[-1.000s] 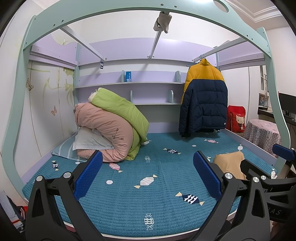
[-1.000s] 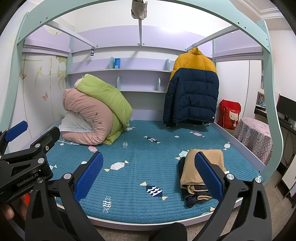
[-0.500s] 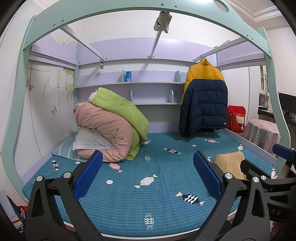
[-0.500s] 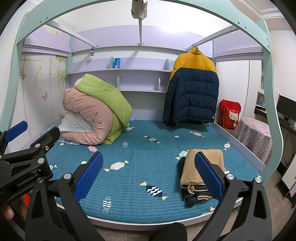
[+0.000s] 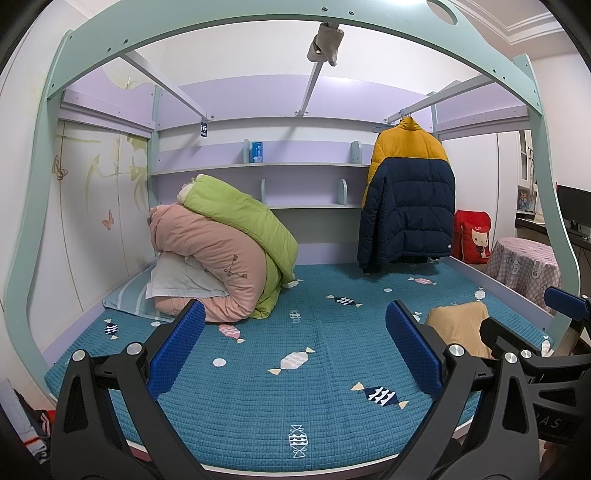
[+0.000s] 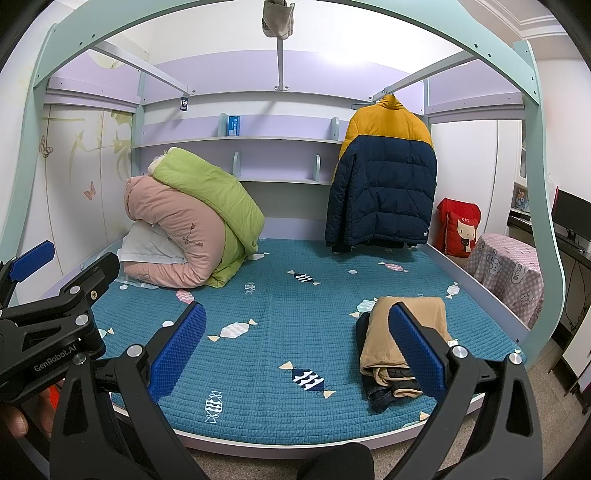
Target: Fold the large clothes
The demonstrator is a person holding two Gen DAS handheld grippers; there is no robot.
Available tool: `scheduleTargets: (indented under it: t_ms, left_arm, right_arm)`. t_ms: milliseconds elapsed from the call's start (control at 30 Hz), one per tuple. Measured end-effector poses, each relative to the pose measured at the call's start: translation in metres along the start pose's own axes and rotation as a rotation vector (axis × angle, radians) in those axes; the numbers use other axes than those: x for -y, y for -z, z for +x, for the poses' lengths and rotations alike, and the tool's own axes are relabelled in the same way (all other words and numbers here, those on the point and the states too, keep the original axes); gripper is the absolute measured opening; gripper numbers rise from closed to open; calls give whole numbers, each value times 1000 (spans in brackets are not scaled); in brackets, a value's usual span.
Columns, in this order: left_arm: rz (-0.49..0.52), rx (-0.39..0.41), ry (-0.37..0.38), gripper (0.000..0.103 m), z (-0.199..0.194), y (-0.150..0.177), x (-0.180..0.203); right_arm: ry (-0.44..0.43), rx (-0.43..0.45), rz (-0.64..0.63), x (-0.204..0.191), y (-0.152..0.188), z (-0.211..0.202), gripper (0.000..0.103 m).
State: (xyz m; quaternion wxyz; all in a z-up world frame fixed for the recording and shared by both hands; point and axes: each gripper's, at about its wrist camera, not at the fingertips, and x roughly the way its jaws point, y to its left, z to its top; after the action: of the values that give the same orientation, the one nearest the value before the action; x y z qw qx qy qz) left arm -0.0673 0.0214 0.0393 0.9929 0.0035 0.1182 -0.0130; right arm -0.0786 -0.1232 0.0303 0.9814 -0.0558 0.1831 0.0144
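Observation:
A yellow and navy puffer jacket [image 5: 406,195] hangs on a hanger from the bed frame's right rail, above the far right of the teal mattress [image 5: 295,387]; it also shows in the right wrist view [image 6: 384,184]. A folded tan garment on dark clothes [image 6: 399,336] lies at the mattress's front right, partly hidden behind the right gripper's finger; it also shows in the left wrist view [image 5: 458,325]. My left gripper [image 5: 295,350] is open and empty before the bed's front edge. My right gripper [image 6: 295,343] is open and empty, beside it.
Rolled pink and green quilts [image 5: 221,251] with a pillow sit at the mattress's back left. Shelves [image 5: 258,166] line the back wall. A red bag [image 6: 460,227] and a cloth-covered stool [image 6: 506,269] stand right of the bed. The green frame arch [image 5: 295,22] spans overhead.

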Motion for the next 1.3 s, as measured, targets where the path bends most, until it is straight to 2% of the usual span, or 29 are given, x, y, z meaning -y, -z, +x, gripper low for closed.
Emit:
scheduleTargets:
  t_ms: [1033,1300]
  left_arm:
    - [-1,-7,2,98,1,2,-1]
    - [-24,-41,12,98,18,16,-7]
  right_arm:
    - [7,-7,-1,4,2,-2,96]
    - [18,-36,-21,2,5,11,96]
